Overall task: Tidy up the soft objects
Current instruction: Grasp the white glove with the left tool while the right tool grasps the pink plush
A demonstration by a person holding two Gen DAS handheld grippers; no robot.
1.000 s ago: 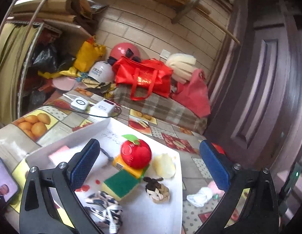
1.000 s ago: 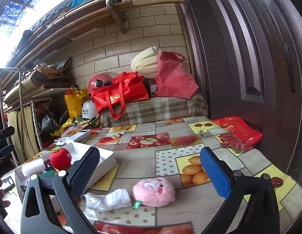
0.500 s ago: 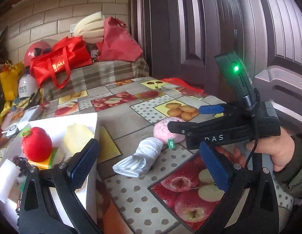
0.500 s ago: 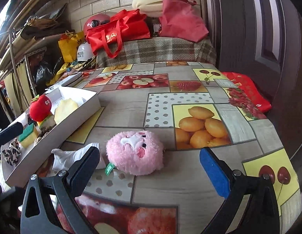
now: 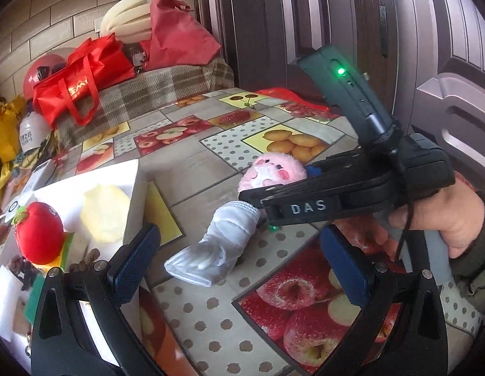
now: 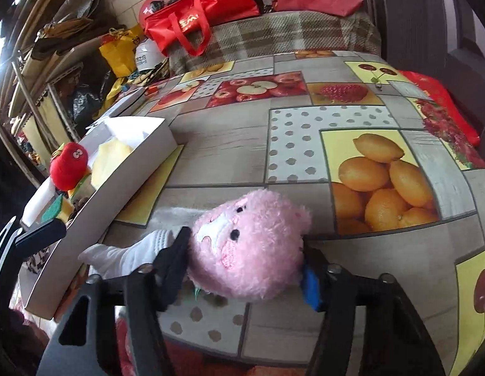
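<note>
My right jaws were squeezed in on the pink plush (image 6: 247, 244), one finger on each side of it, so the right gripper (image 6: 244, 268) had a proper hold on the thing. It sat low over the surface (image 6: 230, 153), though I couldn't tell if it was touching down or just off it. The left gripper (image 5: 239, 261) had its jaws spread wide with nothing between them, hovering just short of the white glove (image 5: 217, 246). That glove lay flat on the fruit-print cloth, its cuff right up against the plush and its fingers pointing toward the left gripper. Off to the left was the white box (image 6: 134, 177), with a red apple plush (image 6: 68, 166), a pale yellow sponge (image 6: 109, 159) and a green scrubber (image 6: 53, 210) already in it. The glove was near the box's long wall but outside it. At the back, a red bag (image 6: 201, 12) sat on a plaid blanket (image 6: 292, 33).
</note>
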